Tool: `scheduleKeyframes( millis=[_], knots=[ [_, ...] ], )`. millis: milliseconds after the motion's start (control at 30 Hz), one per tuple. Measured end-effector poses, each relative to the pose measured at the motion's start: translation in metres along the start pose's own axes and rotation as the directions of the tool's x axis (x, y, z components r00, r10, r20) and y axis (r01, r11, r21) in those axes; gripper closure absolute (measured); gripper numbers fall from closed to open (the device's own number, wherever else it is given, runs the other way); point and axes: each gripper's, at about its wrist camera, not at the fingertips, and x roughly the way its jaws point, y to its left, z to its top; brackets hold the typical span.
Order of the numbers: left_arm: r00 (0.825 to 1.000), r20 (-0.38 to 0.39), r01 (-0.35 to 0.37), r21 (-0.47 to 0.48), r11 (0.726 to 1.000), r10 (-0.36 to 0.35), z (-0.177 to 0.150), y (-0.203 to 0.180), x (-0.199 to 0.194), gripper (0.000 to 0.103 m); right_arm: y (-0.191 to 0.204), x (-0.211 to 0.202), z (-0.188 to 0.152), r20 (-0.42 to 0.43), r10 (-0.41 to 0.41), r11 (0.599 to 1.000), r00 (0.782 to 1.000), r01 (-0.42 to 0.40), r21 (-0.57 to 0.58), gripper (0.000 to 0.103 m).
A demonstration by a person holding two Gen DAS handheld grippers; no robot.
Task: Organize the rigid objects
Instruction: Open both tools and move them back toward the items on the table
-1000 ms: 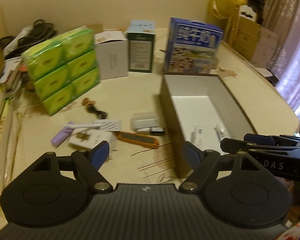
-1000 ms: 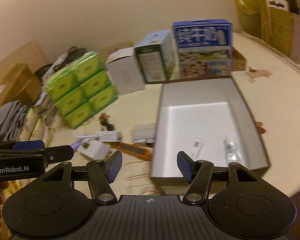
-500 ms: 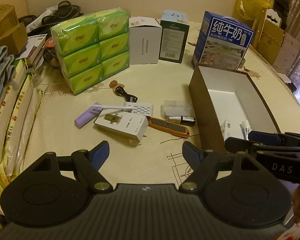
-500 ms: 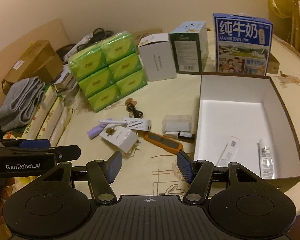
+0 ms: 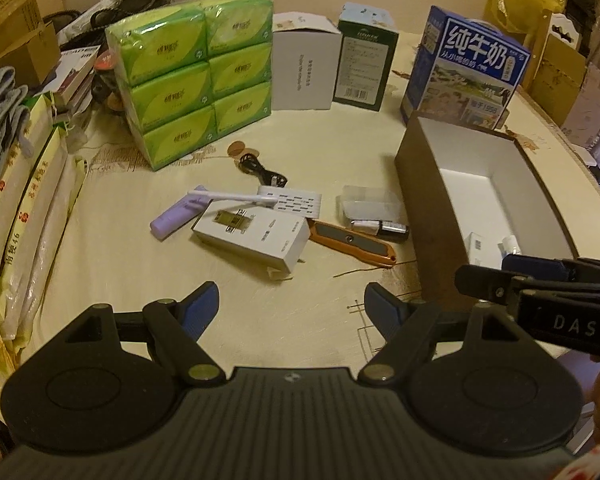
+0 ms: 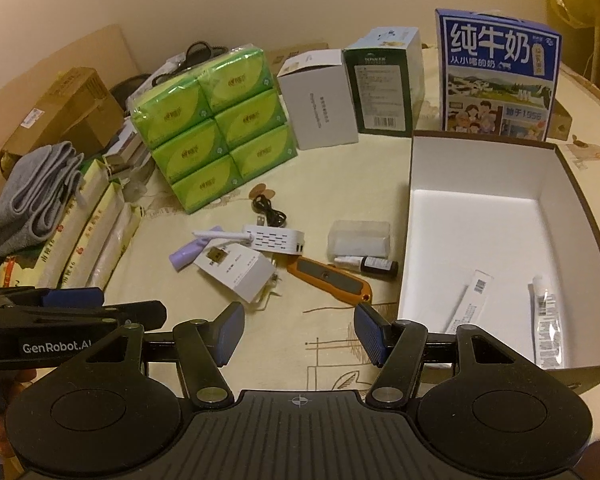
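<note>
Black plastic frames the near edge of both views; the left gripper stands with its blue-padded jaws spread wide and nothing between them, and the right gripper is likewise released, its jaws parted less widely, holding nothing; both hover over bare cream tablecloth.

Just beyond, at about twelve o'clock from the right gripper, lies the orange-and-grey utility knife; it looks stiff and fairly light, and I judge the safest hold is across the middle of its handle, away from the pointed end.

At eleven o'clock sits the flat white cardboard packet, rigid enough to be pinched across its short sides; on and beside it rest a lilac plastic stick and a white slotted adapter, both hard and probably slippery.

At one o'clock a small dark glass bottle lies on its side, touching a frosted plastic case; the bottle looks fragile and apt to roll, so a gentle grip around its body suits it.

At two o'clock stands the open brown cardboard box with white lining, already holding two slim items.

Farther off, a green tissue multipack and a blue milk carton line the back.
</note>
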Motion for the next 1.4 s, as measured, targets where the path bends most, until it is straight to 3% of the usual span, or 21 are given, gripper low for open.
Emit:
scheduleKeyframes(
  millis=[367,767,1167,1400],
  knots=[
    [0.999,-0.042,-0.023,0.003,1.0,0.023,0.003,0.005,0.039,0.031,-0.005,0.041,0.007,-0.057,-0.003,0.999,0.998,0.0,-0.039,0.045],
    [0.997,-0.067,-0.036,0.002,0.999,0.036,0.016,0.007,0.11,0.034,-0.012,0.101,0.032,-0.1,-0.018,0.997,0.995,0.011,-0.077,0.045],
    [0.995,-0.098,-0.027,-0.131,0.991,0.014,0.044,0.012,0.171,0.034,-0.027,0.143,0.048,-0.123,-0.032,0.997,0.992,0.023,-0.073,0.045],
    [0.992,-0.119,-0.071,-0.208,0.975,0.047,0.056,0.017,0.192,0.034,-0.032,0.163,0.053,-0.137,-0.029,0.997,0.99,0.019,-0.07,0.045]
  ],
)
